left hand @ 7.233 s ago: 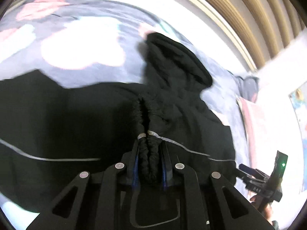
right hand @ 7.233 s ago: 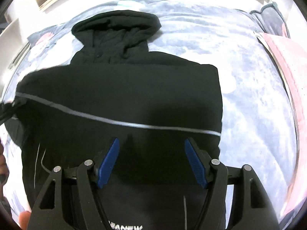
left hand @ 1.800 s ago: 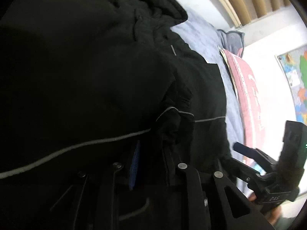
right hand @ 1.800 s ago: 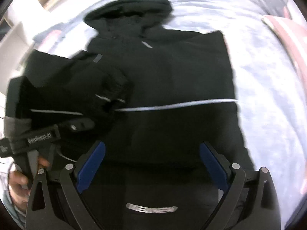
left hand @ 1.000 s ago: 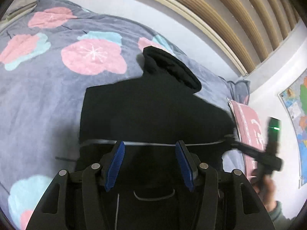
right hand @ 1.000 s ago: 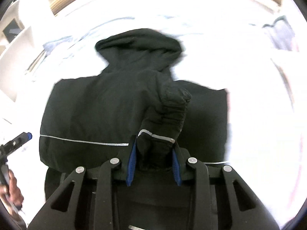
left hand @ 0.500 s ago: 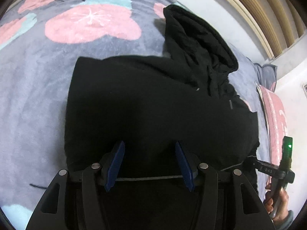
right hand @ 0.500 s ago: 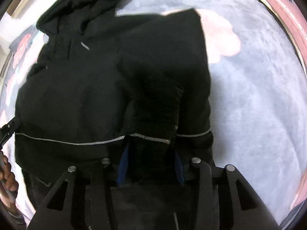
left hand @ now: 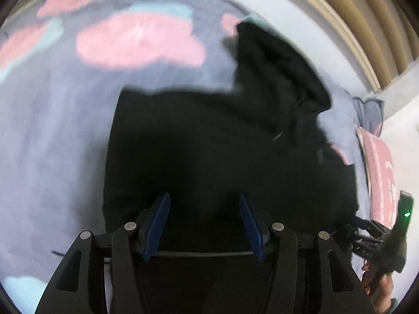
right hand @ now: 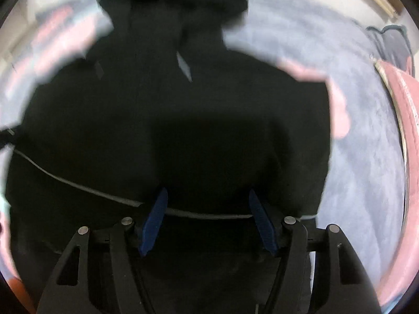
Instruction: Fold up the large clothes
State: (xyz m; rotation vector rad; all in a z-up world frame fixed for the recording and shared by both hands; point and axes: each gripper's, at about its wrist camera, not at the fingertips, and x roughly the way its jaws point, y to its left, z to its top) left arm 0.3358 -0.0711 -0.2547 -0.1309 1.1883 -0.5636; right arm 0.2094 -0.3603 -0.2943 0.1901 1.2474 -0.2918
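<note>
A black hooded jacket [left hand: 209, 141] lies flat on the bed with its hood [left hand: 282, 68] toward the far wall and both sleeves folded in over the body. A thin grey stripe [right hand: 78, 185] crosses its lower part. My left gripper [left hand: 203, 204] hangs open just above the lower left of the jacket, nothing between its blue pads. My right gripper [right hand: 207, 198] is low over the jacket [right hand: 170, 120] near the stripe; its jaws are opening, and the pads stand clear of the cloth beneath. In the left wrist view the right gripper [left hand: 377, 238] shows at the right edge, held by a hand.
The bed cover [left hand: 52, 136] is grey-blue with pink and pale blue flower shapes. A pink pillow [left hand: 379, 172] lies along the right side, with a grey cushion [left hand: 369, 112] behind it. A slatted wooden headboard [left hand: 361, 23] and white wall rise beyond the hood.
My right gripper dropped onto the jacket, let go of the sleeve cuff it carried and spread its jaws. My left gripper sank toward the jacket, then held still, open throughout.
</note>
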